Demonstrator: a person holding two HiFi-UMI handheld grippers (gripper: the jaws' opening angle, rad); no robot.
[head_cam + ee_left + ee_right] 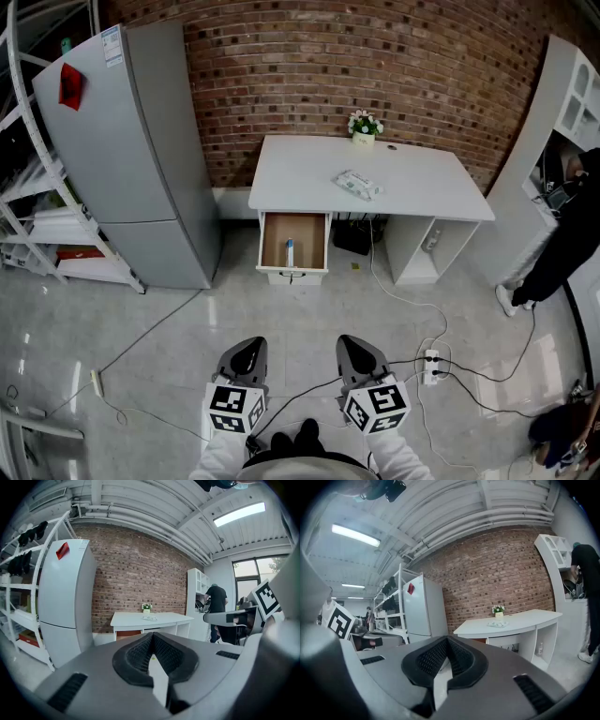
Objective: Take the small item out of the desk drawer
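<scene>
Distantly, the small item in the open drawer is unidentifiable; left tongs and right tongs sit closed, empty.

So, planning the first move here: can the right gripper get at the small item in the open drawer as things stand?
Probably not yet. The drawer is open and the item lies uncovered, but the right gripper is shut and well short of the desk, with floor between.

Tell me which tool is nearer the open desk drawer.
Left, narrowly. The left tool sits back from the drawer, just left of its line; the right tool is equally far back but further off to the right.
</scene>
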